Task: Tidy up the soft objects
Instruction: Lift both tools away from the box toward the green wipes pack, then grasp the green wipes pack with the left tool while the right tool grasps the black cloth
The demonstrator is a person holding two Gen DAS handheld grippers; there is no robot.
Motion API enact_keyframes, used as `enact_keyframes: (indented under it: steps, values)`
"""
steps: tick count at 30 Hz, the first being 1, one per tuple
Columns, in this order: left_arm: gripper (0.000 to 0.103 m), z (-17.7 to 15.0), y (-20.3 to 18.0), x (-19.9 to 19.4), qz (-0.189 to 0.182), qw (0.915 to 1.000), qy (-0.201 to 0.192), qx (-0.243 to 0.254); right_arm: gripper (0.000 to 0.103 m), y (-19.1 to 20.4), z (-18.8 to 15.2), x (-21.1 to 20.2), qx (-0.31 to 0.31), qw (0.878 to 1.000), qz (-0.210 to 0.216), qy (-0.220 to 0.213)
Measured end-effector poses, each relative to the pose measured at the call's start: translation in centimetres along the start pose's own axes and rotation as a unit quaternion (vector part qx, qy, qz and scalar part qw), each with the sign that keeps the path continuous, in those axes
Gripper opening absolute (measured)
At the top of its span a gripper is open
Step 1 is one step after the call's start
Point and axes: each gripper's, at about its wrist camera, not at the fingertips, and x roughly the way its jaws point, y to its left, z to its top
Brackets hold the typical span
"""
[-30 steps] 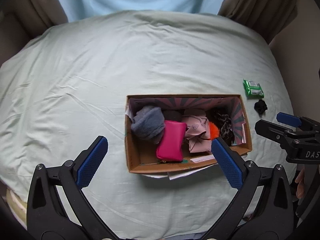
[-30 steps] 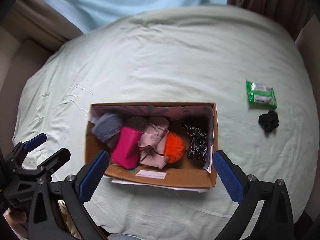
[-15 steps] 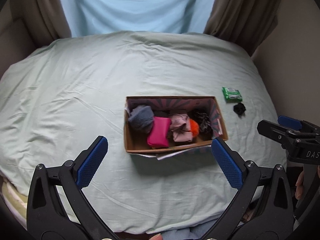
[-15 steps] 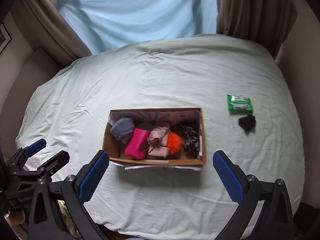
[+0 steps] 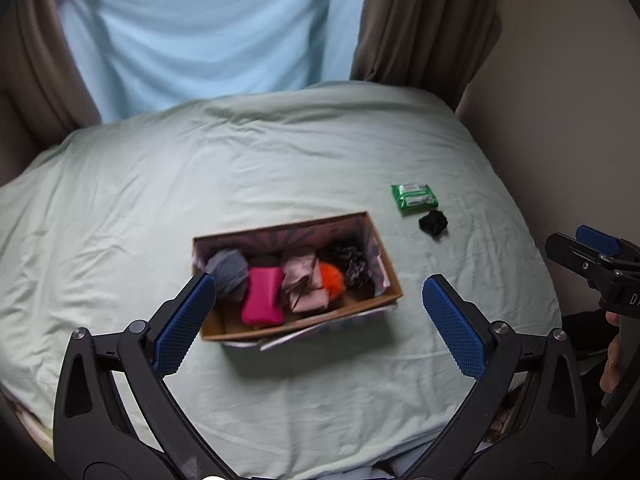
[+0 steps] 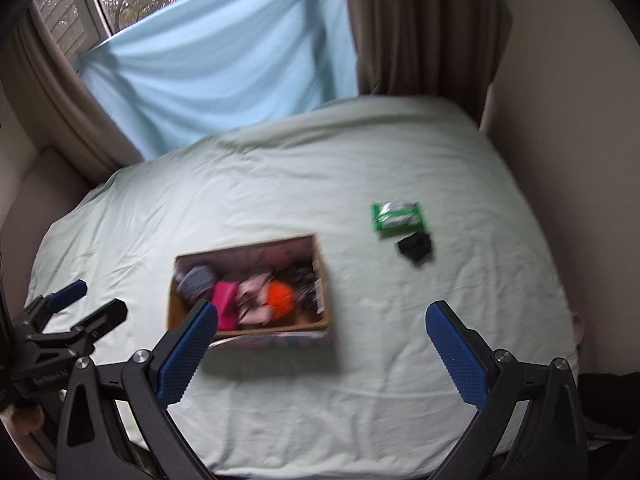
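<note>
A brown curtain (image 5: 38, 60) hangs at the far left of the left wrist view, with a pale blue sheet (image 5: 208, 32) stretched across the window beside it. Below them a bed covered in a pale green sheet (image 5: 120, 208) fills most of the view. The left gripper (image 5: 318, 320) hovers above the near part of the bed, its blue-padded fingers spread wide apart and holding nothing. Between and beyond those fingers an open cardboard box (image 5: 304, 322) sits on the sheet, roughly in the middle of the bed. Inside it, from left to right, lie a grey fabric bundle (image 5: 230, 270), a magenta pouch (image 5: 262, 300), a pale pink cloth item (image 5: 304, 280), an orange fluffy ball (image 5: 332, 278) and a black-and-white patterned piece (image 5: 354, 266), all packed close and touching one another. To the right of the box, well apart from it, a green packet (image 5: 414, 198) lies flat on the sheet, and a small black fabric item (image 5: 433, 224) rests just beside its near edge. The right gripper (image 6: 322, 344) also hangs over the near part of the bed with its fingers wide apart and empty; the right wrist view is motion-blurred. A second brown curtain (image 5: 424, 20) hangs at the upper right against a plain wall (image 5: 568, 100).
</note>
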Motion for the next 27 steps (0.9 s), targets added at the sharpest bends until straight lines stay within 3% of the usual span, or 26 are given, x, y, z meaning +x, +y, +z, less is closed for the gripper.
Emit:
enact_keyframes:
  steps: [6, 12, 21, 27]
  values:
    - [0.103, 3.4, -4.7, 2.4, -0.022, 0.9995, -0.005, 0.022, 0.103, -4.5, 1.3, -0.2, 0.018, 1.0, -0.012, -0.022]
    - [0.103, 7.6, -8.9, 7.4, -0.054, 0.9969, 0.014, 0.055, 0.103, -8.3, 2.6, 1.9, 0.042, 0.999, -0.019, -0.024]
    - [0.103, 14.2, -15.3, 19.6, -0.086, 0.9839, 0.057, 0.146, 0.103, -13.5, 3.3, 9.6, 0.087, 0.996, -0.034, -0.007]
    - [0.103, 15.9, -19.1, 29.6, -0.105, 0.9674, 0.104, 0.205, 0.103, -15.9, 3.2, 16.8, 0.08, 0.995, -0.064, 0.018]
